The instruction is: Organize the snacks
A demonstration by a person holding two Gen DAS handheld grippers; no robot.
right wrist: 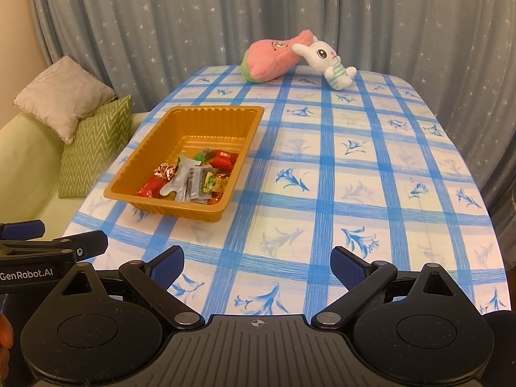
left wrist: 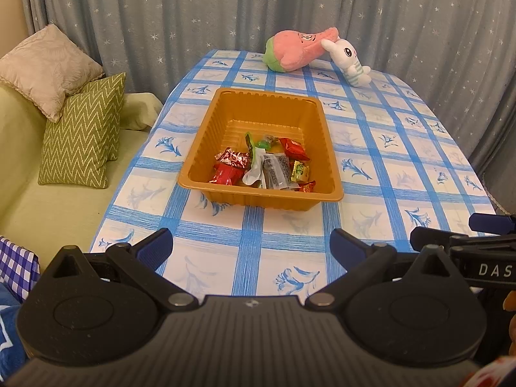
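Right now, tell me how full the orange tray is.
Partly full. The orange tray holds a small pile of wrapped snacks bunched at its near end; the far half of its floor is bare.

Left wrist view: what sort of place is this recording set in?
Most likely a home living room: a sofa with cushions beside the table, star-print curtains behind, and plush toys near an orange tray of snacks.
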